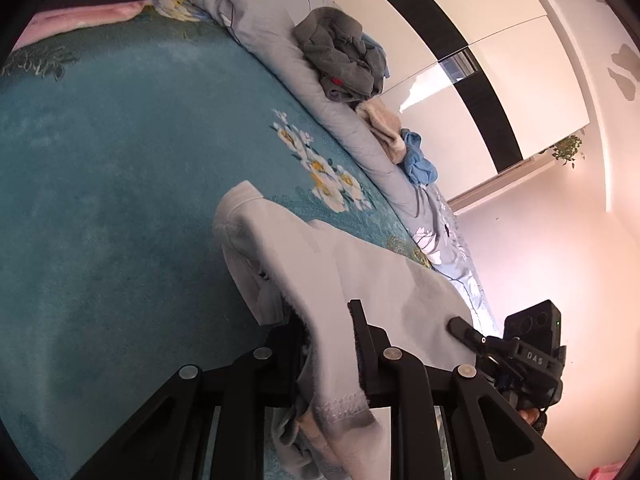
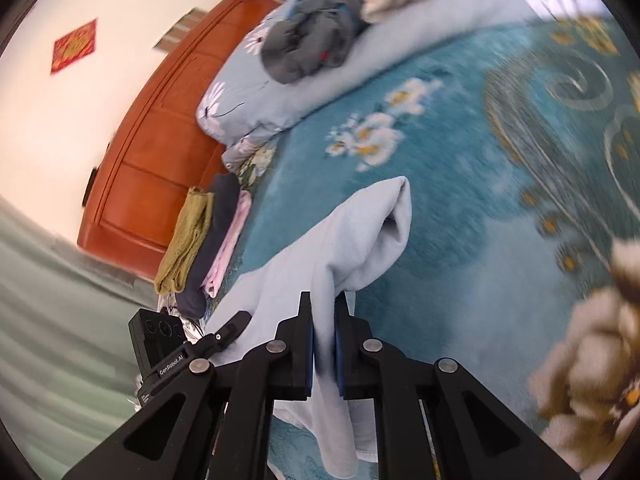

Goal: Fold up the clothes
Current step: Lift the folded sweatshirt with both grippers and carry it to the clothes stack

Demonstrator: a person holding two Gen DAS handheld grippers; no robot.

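A pale blue garment hangs between both grippers above the teal floral bedspread. My left gripper is shut on one edge of it, the cloth draped over its fingers. The right gripper shows at the far right of the left wrist view, pinching the other end. In the right wrist view my right gripper is shut on the same garment, which loops up ahead of the fingers and trails down below them. The left gripper shows at the lower left there.
A rolled pale floral quilt lies along the bed's far side with a grey heap of clothes, a cream piece and a blue piece on it. A folded stack of olive, dark and pink items sits near the orange headboard.
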